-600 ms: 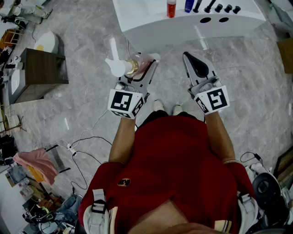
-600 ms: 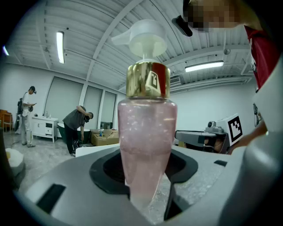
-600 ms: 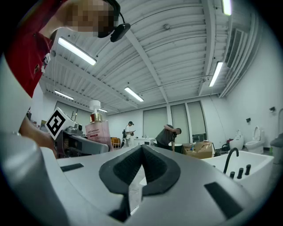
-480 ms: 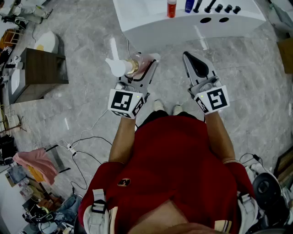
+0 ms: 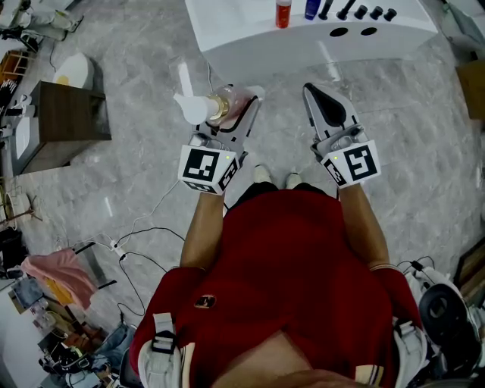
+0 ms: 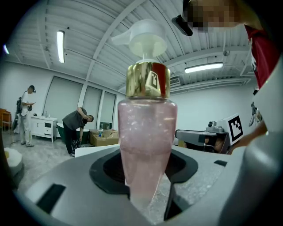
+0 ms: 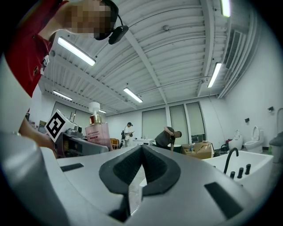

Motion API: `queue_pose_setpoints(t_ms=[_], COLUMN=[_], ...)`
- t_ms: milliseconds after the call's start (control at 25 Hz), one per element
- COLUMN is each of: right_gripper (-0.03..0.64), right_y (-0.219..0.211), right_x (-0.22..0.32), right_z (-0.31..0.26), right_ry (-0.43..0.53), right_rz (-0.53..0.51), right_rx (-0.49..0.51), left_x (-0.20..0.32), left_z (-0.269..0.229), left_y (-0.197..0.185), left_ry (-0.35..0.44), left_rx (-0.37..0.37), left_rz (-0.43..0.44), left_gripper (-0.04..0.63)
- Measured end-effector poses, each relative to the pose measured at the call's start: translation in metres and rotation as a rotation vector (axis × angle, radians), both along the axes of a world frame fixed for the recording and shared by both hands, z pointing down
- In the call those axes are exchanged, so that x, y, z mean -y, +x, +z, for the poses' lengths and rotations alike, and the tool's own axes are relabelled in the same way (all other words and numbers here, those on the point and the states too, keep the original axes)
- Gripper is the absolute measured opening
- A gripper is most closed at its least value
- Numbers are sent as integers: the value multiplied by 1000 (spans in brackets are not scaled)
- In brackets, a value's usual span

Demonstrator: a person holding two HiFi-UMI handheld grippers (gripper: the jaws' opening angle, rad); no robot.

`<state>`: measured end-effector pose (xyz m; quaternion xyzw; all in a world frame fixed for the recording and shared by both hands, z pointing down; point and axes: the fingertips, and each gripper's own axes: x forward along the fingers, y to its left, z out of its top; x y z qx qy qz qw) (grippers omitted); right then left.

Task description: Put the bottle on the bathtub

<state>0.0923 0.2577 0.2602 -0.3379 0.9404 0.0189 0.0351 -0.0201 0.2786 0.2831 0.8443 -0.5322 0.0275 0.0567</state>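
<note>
So basically the whole thing comes down to one relation: the bottle (image 5: 229, 106) isn't waiting anywhere to be fetched, it's already in the left gripper (image 5: 241, 102), and the bathtub (image 5: 235, 23) lies straight ahead of that claw, a touch off to its right, with a strip of bare marble floor between the jaw tips and the tub's white wall. The left gripper view shows the jaws clamped on the lower part of the pink body, with the gold collar and white pump standing well above them. So the bottle's long axis runs upright, crosswise to the jaws, and the base sits down at jaw level. The right gripper (image 5: 322, 102) is pinched shut on nothing and held level beside the left one, about as near to the tub, but since it's empty the left hand is the one that matters. On the tub deck ahead there's a small red bottle (image 5: 283, 13) and a blue one next to it, then a row of black tap fittings (image 5: 356, 13) further right (so that end looks a bit crowded). My guess is the next move is a plain carry forward, keeping the bottle upright, onto the bare stretch of deck nearly dead ahead of the left claw.
</note>
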Motion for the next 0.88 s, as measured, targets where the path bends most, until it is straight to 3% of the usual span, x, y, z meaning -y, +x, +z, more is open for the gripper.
queue_pose_setpoints(t_ms=[880], right_gripper=[-5], right_y=[-52], right_x=[19], right_z=[13], right_ry=[3], right_rz=[60], right_rx=[-51], left_x=[23], left_z=[15], left_y=[-53], left_ry=[11], left_rx=[-13], left_rz=[58], left_gripper=[224])
